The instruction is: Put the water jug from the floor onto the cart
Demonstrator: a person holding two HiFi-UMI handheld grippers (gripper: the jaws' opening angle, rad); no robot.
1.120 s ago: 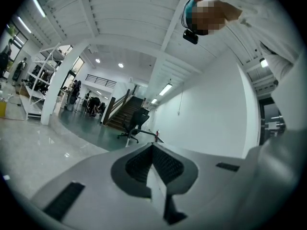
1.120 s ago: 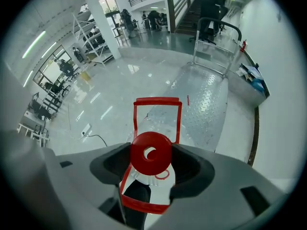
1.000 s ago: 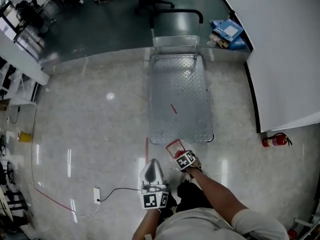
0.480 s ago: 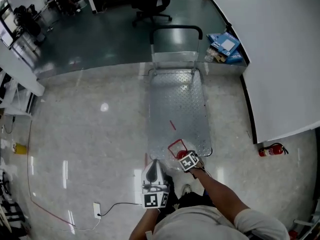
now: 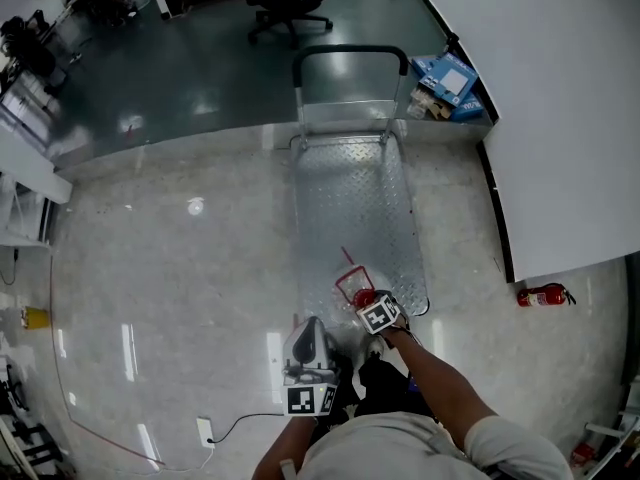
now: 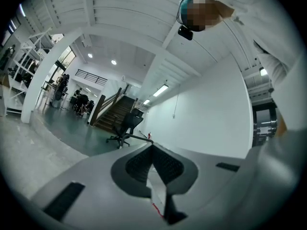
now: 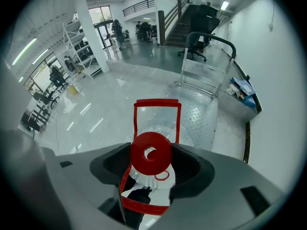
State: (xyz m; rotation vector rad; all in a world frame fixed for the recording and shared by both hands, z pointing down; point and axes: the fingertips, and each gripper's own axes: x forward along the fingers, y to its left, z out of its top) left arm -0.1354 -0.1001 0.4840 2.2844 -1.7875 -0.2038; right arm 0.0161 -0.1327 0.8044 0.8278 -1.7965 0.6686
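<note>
The water jug [image 5: 352, 284] is clear with a red cap [image 7: 150, 152] and a red carrying frame. My right gripper [image 5: 366, 304] is shut on its neck just under the cap [image 7: 150, 153], holding it over the near end of the steel cart [image 5: 350, 198]. In the right gripper view the cart deck [image 7: 205, 110] lies beyond the jug. The jug's body is mostly hidden below the jaws. My left gripper [image 5: 306, 336] hangs to the left of the jug, shut on nothing, its jaws [image 6: 153, 150] pointing up at the hall's wall.
The cart's push handle [image 5: 350, 56] stands at its far end. A white partition [image 5: 560, 118] runs along the right, with a fire extinguisher [image 5: 540, 294] at its foot and blue boxes [image 5: 450, 73] behind. A power strip [image 5: 207, 431] and cable lie on the floor at the left.
I have moved forward. The jug in my right gripper went from the floor short of the cart to over the cart's near edge. The left gripper stayed shut beside it.
</note>
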